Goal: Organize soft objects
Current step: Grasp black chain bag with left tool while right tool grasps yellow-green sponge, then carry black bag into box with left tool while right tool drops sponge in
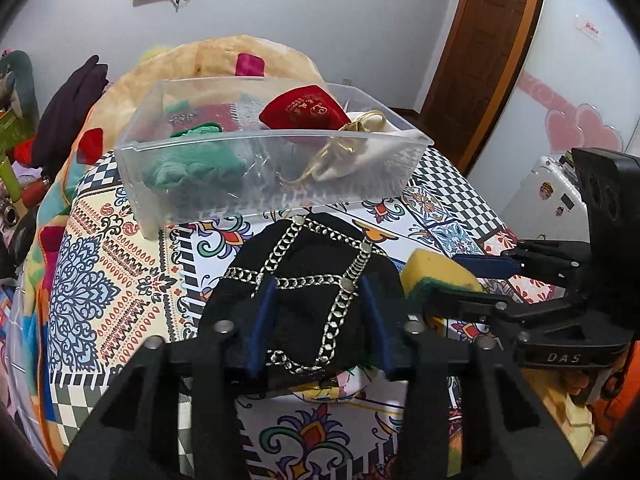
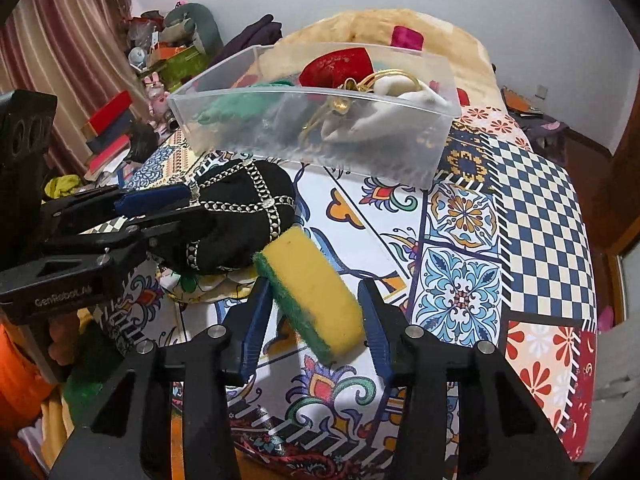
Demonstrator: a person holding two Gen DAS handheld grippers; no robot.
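Left gripper (image 1: pixel 320 312): jaws astride black pouch (image 1: pixel 308 272), pads against its sides, gripping.
Right gripper (image 2: pixel 314 312): jaws spread either side of sponge (image 2: pixel 310 292), small gaps visible, not clamped.
Pouch: centre of patterned cloth (image 1: pixel 120 248), at 6 o'clock from clear bin (image 1: pixel 272 196). Soft, light; metal chain trim may slip, so hold fabric body.
Sponge: at 3 o'clock from pouch, just beside it. Light, compressible, tilted; best taken across long flat faces, mid-length.
Bin holds red pouch (image 1: pixel 304 112), green cloth (image 1: pixel 188 164), white bag (image 1: pixel 352 160).
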